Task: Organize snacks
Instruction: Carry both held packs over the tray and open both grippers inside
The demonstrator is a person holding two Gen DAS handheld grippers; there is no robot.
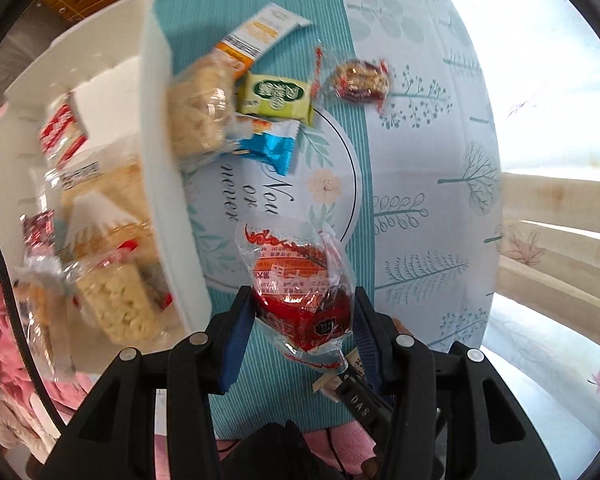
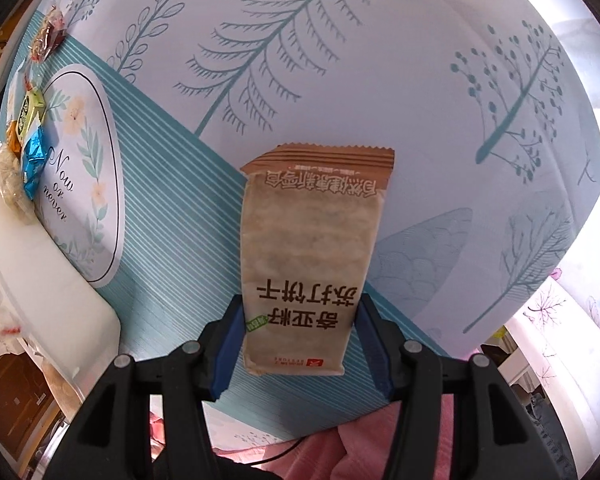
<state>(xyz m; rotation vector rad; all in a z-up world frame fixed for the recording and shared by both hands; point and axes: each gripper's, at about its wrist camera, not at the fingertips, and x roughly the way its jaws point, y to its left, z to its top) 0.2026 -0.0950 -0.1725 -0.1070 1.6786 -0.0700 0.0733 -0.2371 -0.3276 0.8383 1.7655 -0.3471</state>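
My left gripper (image 1: 302,316) is shut on a red and clear snack packet (image 1: 300,288), held above the table just right of the white bin (image 1: 156,128). The bin holds several snack packs, among them puffed rice bars (image 1: 112,296). Loose snacks lie on the tablecloth beyond: a rice bar (image 1: 200,108), a green packet (image 1: 276,96), a blue packet (image 1: 272,148), an orange and white packet (image 1: 260,36) and a red nut candy (image 1: 360,80). My right gripper (image 2: 300,328) is shut on a tan cracker packet (image 2: 308,264), held above the cloth.
The table wears a teal and white tablecloth (image 1: 420,200) with tree prints. The white bin also shows at the left of the right wrist view (image 2: 52,280). Pink fabric (image 1: 4,360) lies below the table edge. A bright window (image 1: 540,80) is to the right.
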